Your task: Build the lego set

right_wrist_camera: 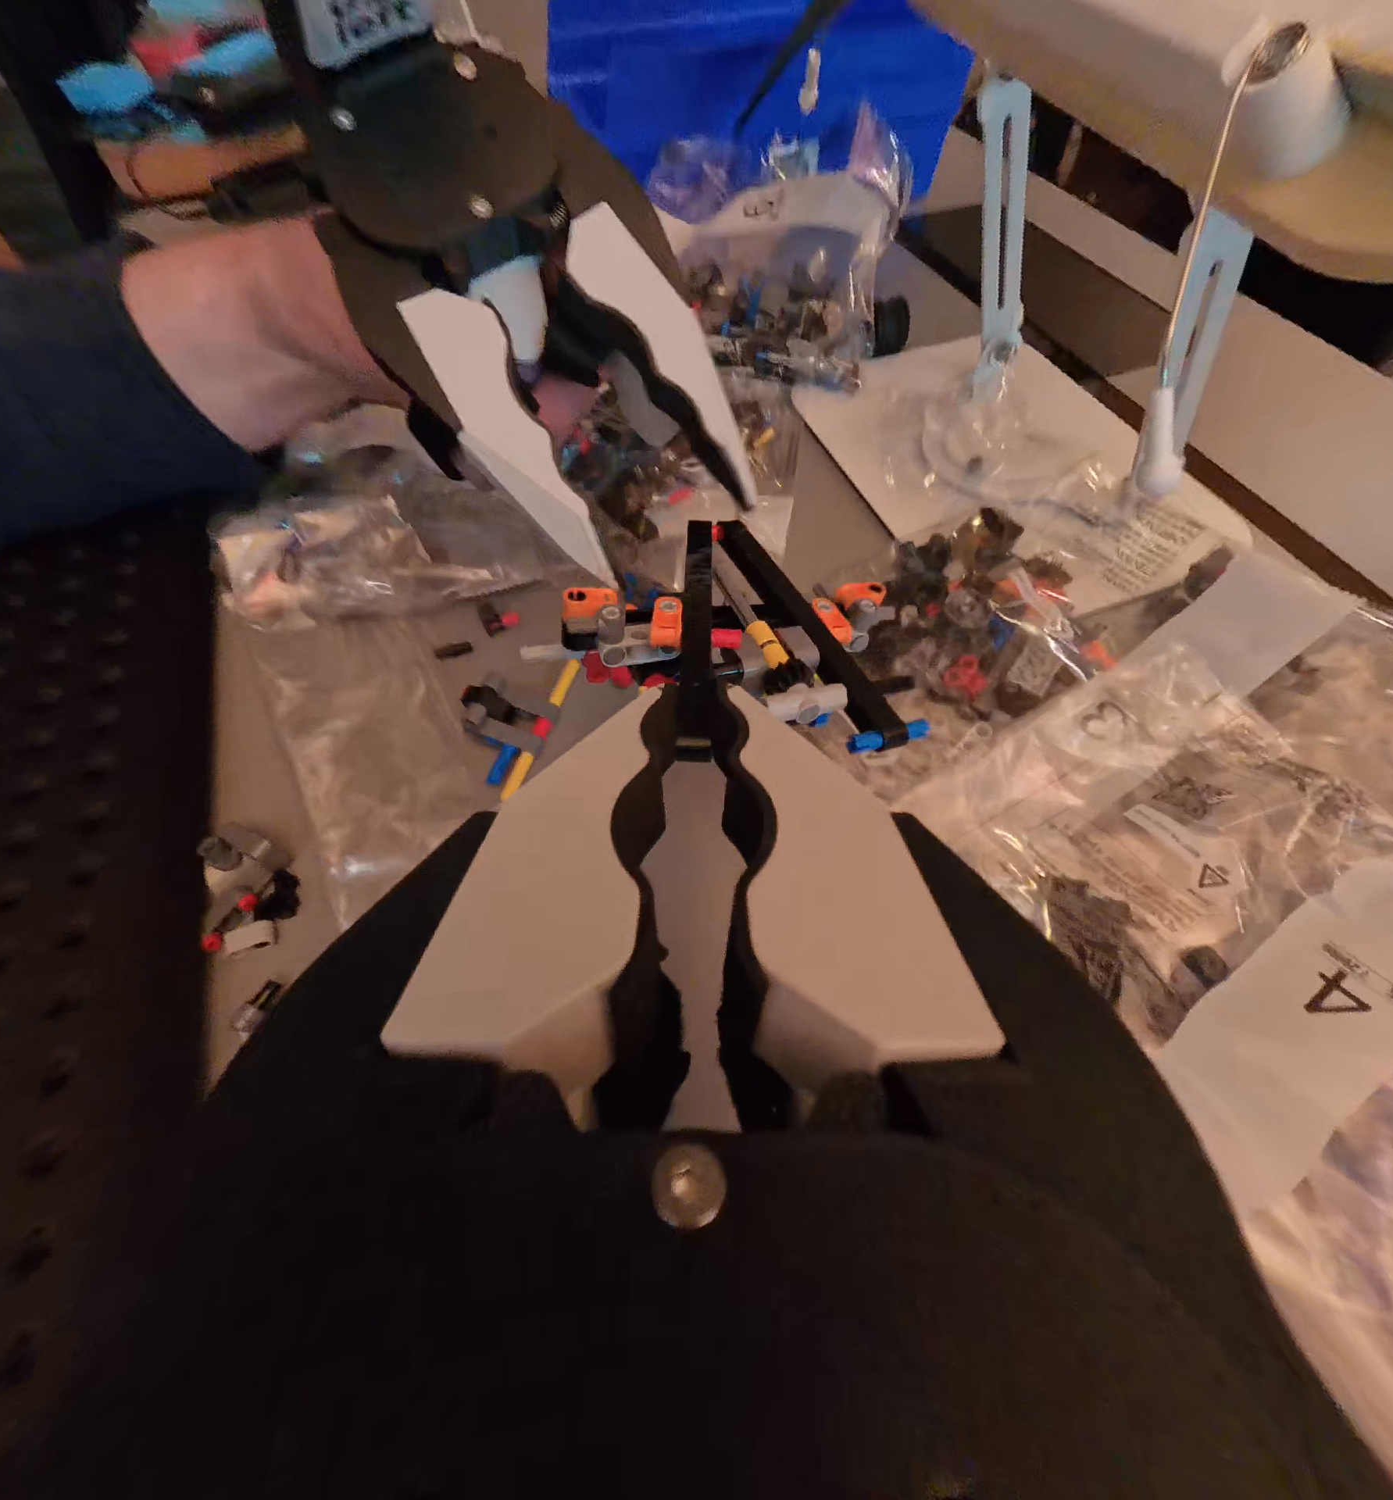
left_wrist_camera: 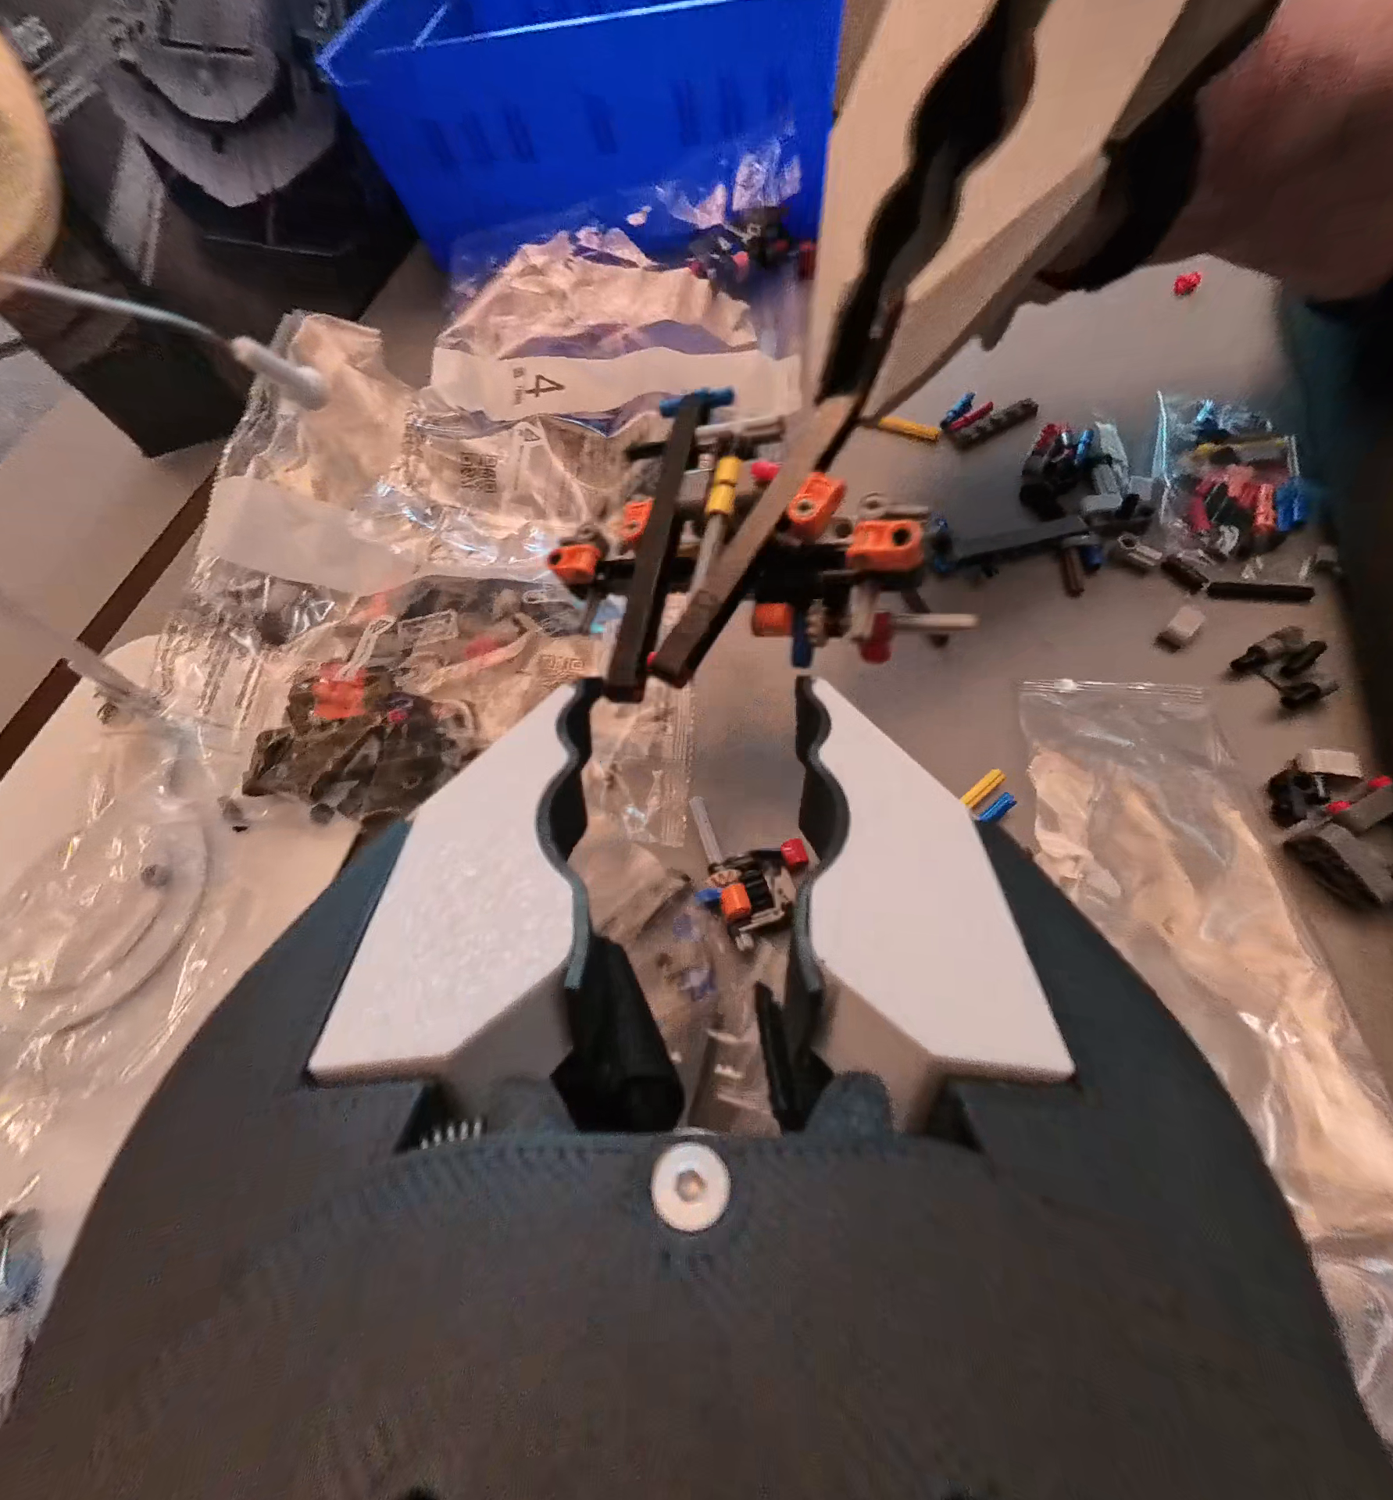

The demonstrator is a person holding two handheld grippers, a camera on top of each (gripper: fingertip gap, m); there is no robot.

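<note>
This looks like an indoor hobby or recording workspace set up at a pale table (left_wrist_camera: 1042,390). The table top is strewn with clear plastic bags (right_wrist_camera: 1212,828) of small parts and loose bricks (left_wrist_camera: 1237,495), with a partly built model (left_wrist_camera: 758,536) near its middle. A blue plastic crate (left_wrist_camera: 587,114) stands at the table's far edge. Beside the table a dark perforated board (right_wrist_camera: 68,812) lies flat, and thin white stands (right_wrist_camera: 1001,243) rise from the table's far side under a pale shelf (right_wrist_camera: 1123,89).
</note>
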